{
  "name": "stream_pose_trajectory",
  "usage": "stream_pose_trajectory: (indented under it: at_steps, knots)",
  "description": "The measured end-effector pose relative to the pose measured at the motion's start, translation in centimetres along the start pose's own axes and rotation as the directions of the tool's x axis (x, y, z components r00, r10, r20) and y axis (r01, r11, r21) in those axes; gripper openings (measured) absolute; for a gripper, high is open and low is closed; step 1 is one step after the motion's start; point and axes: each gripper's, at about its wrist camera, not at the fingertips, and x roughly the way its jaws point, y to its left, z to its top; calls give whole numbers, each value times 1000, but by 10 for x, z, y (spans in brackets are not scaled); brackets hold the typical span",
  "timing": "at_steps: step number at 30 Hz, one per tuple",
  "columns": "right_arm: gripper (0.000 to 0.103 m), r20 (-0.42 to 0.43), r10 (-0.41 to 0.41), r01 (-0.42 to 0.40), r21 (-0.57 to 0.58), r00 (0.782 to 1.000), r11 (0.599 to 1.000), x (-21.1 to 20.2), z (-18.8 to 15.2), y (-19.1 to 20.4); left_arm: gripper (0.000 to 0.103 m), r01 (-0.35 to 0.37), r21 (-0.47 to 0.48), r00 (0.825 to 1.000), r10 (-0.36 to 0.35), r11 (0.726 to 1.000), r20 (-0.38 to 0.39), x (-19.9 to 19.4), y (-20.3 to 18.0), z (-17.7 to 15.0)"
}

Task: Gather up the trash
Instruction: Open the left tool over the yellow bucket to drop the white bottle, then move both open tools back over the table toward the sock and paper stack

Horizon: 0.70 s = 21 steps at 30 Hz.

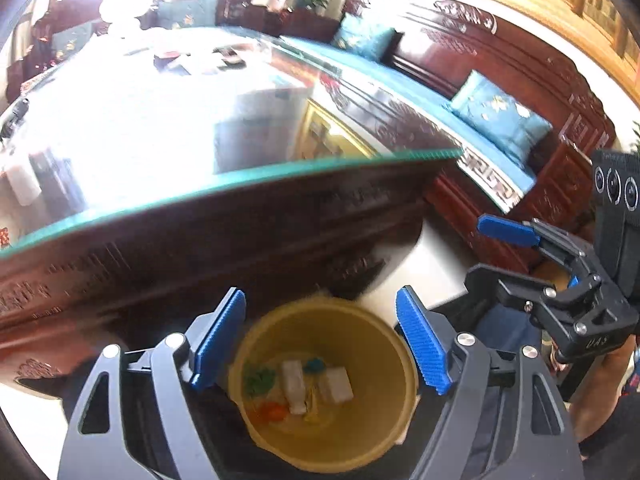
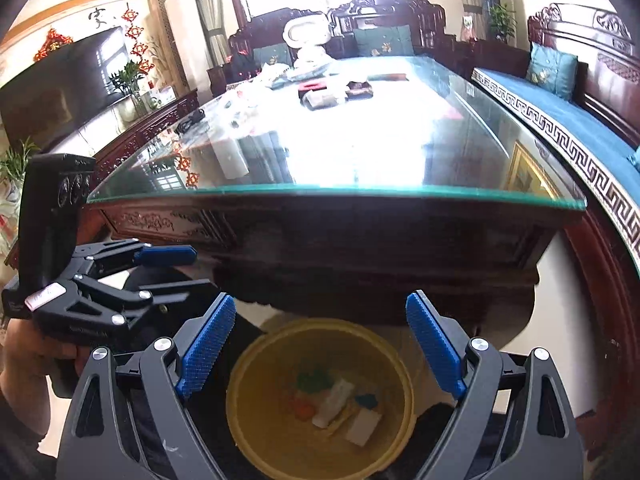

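Dark carved wood and a green-edged glass sheet make up the worktop (image 2: pixel 336 192), whose near edge runs across both views from about 9 o'clock to 3 o'clock, with its carved apron dropping below into shadow. Beyond it, at 12 o'clock, small items lie scattered under a bright window glare; a blue-cushioned bench (image 2: pixel 560 112) follows the worktop's side from 1 to 3 o'clock, and pale floor shows open between the two at 4 o'clock. Just in front of the apron, at 6 o'clock in both wrist views, a yellow bin (image 2: pixel 404 408) stands on the floor. Its mouth is clear, and the trash (image 2: pixel 334 402) lies at its bottom: white blocks with green, orange and teal scraps. Both tools hover above the bin's rim, tilted downward. The left gripper (image 1: pixel 320 344) has its blue fingers (image 1: pixel 424 348) spread wide apart, released, holding nothing and touching nothing, the bin visible through the gap. The right gripper (image 2: pixel 320 344) is likewise splayed wide and empty, its fingers (image 2: pixel 208 344) straddling the bin's mouth without contact. Each tool appears in the other's view, side on at the frame edge, held by a hand (image 2: pixel 24 364) on its grip.
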Motion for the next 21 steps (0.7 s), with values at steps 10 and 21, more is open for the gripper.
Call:
stream_pose_trajectory:
  at_steps: [10,21]
  knots:
    - [86,46,17,-17,-2,999,1000,24,54,-2,97,-85,-24,992,87,996,92,-9,26,54]
    - [90,62,33,-34,3,998,999,72,120,-8,97,-170,-71,976,178,983,129,5,83,118]
